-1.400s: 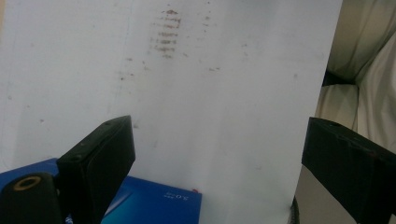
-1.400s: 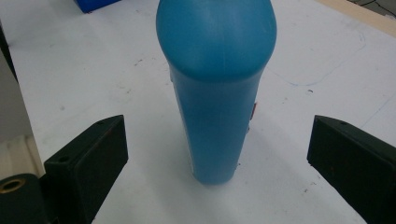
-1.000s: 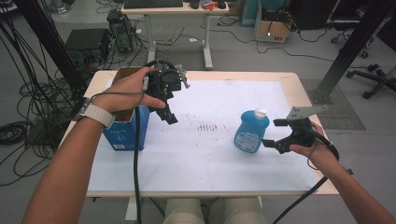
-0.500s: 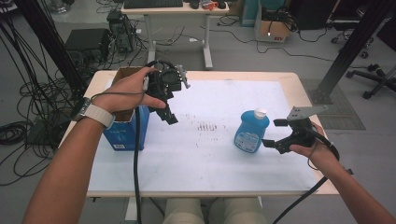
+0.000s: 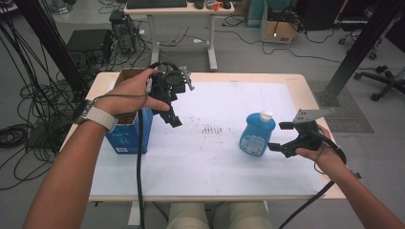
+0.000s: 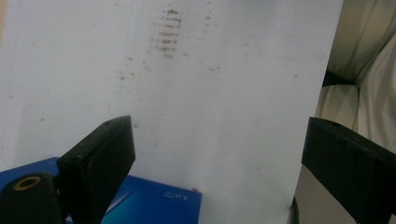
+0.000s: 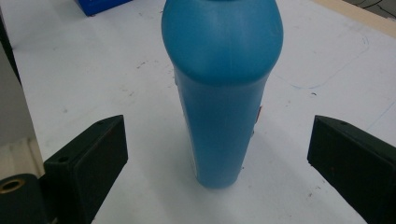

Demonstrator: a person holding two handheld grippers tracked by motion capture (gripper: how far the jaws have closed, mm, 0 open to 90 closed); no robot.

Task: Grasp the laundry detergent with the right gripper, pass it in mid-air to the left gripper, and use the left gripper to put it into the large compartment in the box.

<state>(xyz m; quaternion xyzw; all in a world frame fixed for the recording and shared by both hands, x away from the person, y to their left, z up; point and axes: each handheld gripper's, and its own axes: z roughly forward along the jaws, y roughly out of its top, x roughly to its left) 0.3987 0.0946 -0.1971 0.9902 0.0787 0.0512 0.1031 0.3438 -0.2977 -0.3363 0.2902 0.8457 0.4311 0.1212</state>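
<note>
My right tongs point(image 5: 283, 136) released, jaws either side of upright blue plastic bottle point(image 5: 256, 133), not touching. Left tongs point(image 5: 173, 110) released above open blue cardboard box point(image 5: 128, 136) at bench point(image 5: 210, 162) left.

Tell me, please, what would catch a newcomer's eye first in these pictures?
The blue plastic bottle with a white cap stands upright on the white table, right of centre, framed by the open right gripper. At the left edge, the open left gripper hangs beside an open blue cardboard box.
</note>
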